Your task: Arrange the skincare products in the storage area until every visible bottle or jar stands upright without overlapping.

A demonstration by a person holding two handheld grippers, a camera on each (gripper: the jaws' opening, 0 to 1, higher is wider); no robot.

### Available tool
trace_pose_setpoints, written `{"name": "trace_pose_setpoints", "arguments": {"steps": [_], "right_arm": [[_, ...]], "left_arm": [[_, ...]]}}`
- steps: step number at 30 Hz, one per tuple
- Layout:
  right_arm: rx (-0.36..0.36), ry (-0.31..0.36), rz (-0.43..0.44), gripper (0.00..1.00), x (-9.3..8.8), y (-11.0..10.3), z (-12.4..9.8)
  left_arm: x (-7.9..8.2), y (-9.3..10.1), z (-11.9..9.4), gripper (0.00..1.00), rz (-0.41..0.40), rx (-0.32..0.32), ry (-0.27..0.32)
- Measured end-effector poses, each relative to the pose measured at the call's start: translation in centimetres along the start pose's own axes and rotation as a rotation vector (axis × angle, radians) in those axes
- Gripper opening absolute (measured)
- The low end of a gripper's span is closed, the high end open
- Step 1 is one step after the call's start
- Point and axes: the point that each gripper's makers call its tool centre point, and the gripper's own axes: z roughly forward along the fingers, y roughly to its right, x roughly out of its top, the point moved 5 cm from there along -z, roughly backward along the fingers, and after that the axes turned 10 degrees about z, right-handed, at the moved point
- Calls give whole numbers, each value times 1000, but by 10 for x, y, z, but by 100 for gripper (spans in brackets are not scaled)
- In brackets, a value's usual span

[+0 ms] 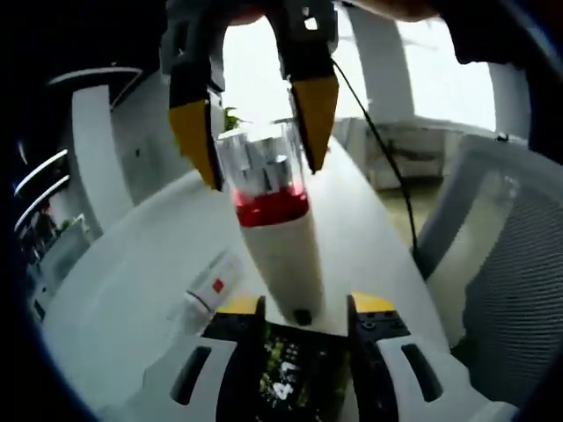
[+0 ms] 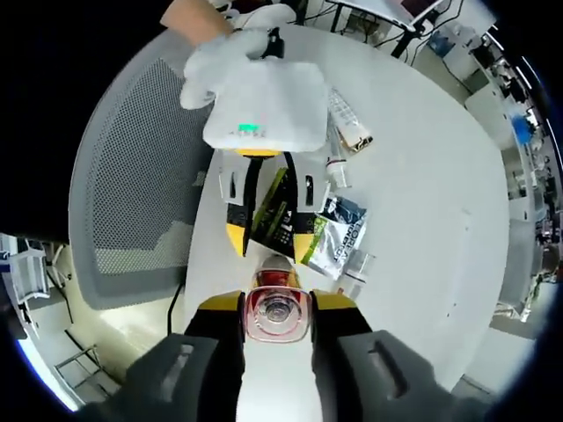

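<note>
A white bottle (image 1: pixel 280 255) with a red band and a clear cap stands upright, its base close to the white table (image 1: pixel 123 272). My right gripper (image 1: pixel 255 123) comes down from above and is shut on its cap. Looking straight down in the right gripper view, that cap (image 2: pixel 277 315) sits between the yellow tips of the right gripper (image 2: pixel 277 303). My left gripper (image 1: pixel 305 304) holds a dark printed packet (image 1: pixel 283 374) between its jaws, just in front of the bottle. The left gripper (image 2: pixel 269 240) and packet (image 2: pixel 277 207) lie beyond the cap. A white tube (image 1: pixel 207 294) with a red label lies flat.
A silver-blue sachet (image 2: pixel 339 233), a small clear-capped bottle (image 2: pixel 356 264) and lying tubes (image 2: pixel 347 123) sit on the round table (image 2: pixel 431 176). A grey mesh chair (image 2: pixel 132 176) stands at the table's edge. A gloved hand (image 2: pixel 224 57) holds the left gripper. A black cable (image 1: pixel 387 167) crosses the table.
</note>
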Motion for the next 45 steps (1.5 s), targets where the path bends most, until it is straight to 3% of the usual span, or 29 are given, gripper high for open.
{"name": "trace_pose_setpoints", "arguments": {"steps": [5,8,14,18,21,24,32,35,39,42,45], "right_arm": [[2,23,9,29,0,0,-1],[-24,69,16,33,4,3,-8],[-81,143,75,39,1,10,-29],[-153,219,127,37,-6,12,-47],[-209,274,175,34,-14,16,-59],[-240,335,218,36,-19,14,-69],[-333,460,342,37,-38,5,-80],[-336,514,394,42,-43,-2,-77],[-341,640,488,49,-44,-11,-74],[-334,712,562,59,-45,-18,-70],[-340,777,574,62,-43,-28,-64]], "left_arm": [[-3,16,3,34,24,9,-53],[-8,22,6,32,105,21,-110],[-11,20,8,24,115,64,-135],[-12,18,5,10,162,74,-157],[-18,11,1,0,178,95,-184],[-29,-1,-4,0,138,124,-218],[-44,-20,-11,0,154,154,-272],[-52,-26,-13,0,160,165,-303],[-59,-41,-19,0,107,221,-330],[-67,-52,-23,0,103,260,-365],[-71,-62,-28,0,59,294,-369]]}}
